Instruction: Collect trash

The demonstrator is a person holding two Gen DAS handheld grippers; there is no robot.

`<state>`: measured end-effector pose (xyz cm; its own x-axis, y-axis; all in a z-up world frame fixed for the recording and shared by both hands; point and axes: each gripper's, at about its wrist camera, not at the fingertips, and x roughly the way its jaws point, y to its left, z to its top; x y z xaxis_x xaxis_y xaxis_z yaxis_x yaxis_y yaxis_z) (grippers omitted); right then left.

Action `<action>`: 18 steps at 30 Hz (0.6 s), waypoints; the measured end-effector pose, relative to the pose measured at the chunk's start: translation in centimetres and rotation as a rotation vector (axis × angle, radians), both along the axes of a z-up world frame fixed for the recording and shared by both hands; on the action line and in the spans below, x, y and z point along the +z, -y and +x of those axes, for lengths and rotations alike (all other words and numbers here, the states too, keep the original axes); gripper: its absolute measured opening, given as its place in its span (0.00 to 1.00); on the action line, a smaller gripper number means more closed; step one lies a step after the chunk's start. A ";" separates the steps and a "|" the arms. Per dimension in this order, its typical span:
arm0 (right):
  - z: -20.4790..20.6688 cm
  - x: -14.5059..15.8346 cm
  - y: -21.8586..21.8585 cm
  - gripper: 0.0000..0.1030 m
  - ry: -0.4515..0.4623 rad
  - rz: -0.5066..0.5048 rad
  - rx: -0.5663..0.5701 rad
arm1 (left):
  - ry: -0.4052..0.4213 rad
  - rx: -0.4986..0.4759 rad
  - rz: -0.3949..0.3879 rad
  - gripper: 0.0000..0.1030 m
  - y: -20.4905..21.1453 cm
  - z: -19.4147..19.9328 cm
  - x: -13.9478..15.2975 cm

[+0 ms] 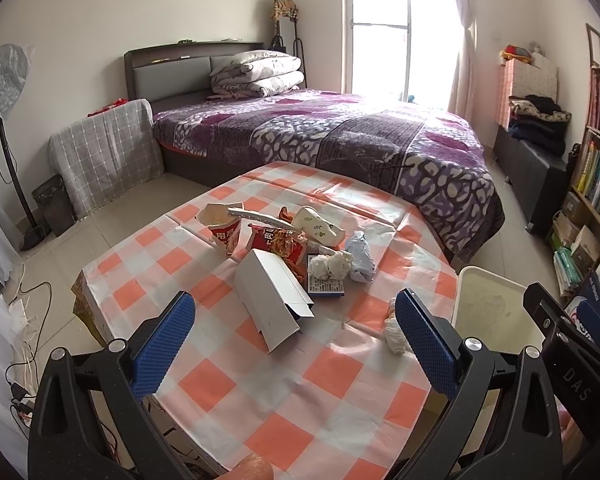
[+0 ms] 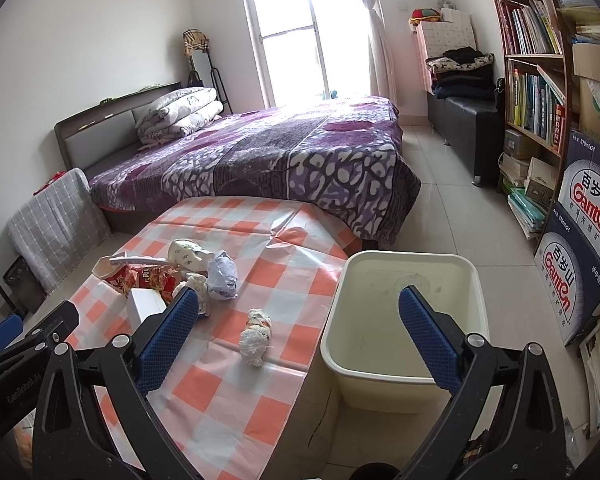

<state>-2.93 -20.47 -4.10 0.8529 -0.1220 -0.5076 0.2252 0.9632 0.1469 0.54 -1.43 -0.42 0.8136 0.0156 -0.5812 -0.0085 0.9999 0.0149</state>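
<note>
I am holding my left tongs (image 1: 296, 344) released, their blue ribbed pads spread wide with nothing between them, hovering above the tabletop (image 1: 236, 396) covered in an orange-and-white checked plastic cloth. Straight ahead of them a white rectangular cardboard box (image 1: 270, 300) is lying tilted on the cloth. Behind it the trash is sitting in a loose cluster: a red torn paper noodle cup (image 1: 225, 229), a red crumpled snack wrapper (image 1: 286, 246) touching the box, a white flower-printed crushed paper container (image 1: 318, 227), a crumpled white tissue ball (image 1: 330, 266) resting on what looks like a small blue-edged packet, though I cannot make that out clearly, and a pale blue crumpled paper wad (image 1: 360, 256) just beside the tissue.

My right tongs (image 2: 300, 334) are also hanging released and empty, their pads wide apart. Between them, in the right wrist view, a small white crumpled tissue with orange marks (image 2: 255, 334) is lying alone on the cloth, well apart from the cluster and near the tabletop's right edge. A cream rectangular plastic bin (image 2: 384, 376) is standing on the floor just beside that edge, and nothing is showing inside it. A bed with a purple patterned cover (image 2: 284, 156) is standing beyond the tabletop.
</note>
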 end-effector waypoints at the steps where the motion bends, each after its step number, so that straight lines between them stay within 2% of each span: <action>1: 0.0 0.0 0.0 0.93 0.000 0.000 0.000 | -0.001 0.000 -0.001 0.94 -0.1 0.0 0.0; 18: 0.1 -0.2 -0.1 0.93 -0.004 -0.005 0.001 | -0.015 0.008 -0.001 0.94 -0.7 0.4 -0.4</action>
